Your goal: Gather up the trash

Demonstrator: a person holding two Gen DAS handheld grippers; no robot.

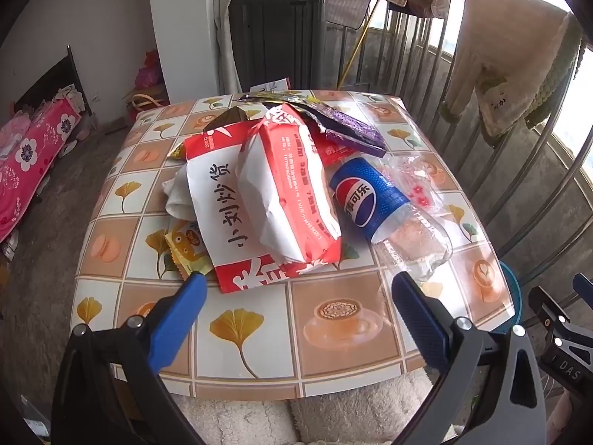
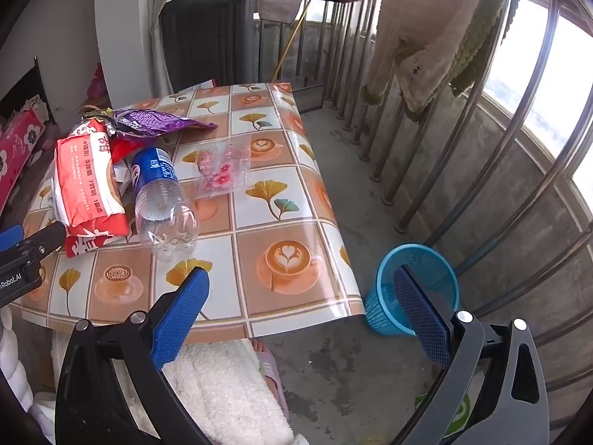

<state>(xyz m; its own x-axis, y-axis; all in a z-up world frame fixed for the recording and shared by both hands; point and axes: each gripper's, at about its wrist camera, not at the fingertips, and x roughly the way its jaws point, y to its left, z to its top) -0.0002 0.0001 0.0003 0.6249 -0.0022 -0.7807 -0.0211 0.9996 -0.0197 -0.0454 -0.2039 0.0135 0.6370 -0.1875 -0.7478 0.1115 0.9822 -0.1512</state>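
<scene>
Hovering over the near edge of a small table (image 1: 333,367) covered in glossy tile-patterned oilcloth, the left gripper (image 1: 298,289) has its ribbed blue pads spread wide, gripping nothing. The right gripper (image 2: 302,282) gapes likewise, one pad over the table, the other before a round blue mesh plastic basket (image 2: 437,259) on the concrete floor. Beyond lies the trash: a crinkled red-and-white paper bag (image 1: 222,204), a clear crushed plastic bottle with a blue label (image 1: 385,211), then a purple foil wrapper (image 1: 352,129).
</scene>
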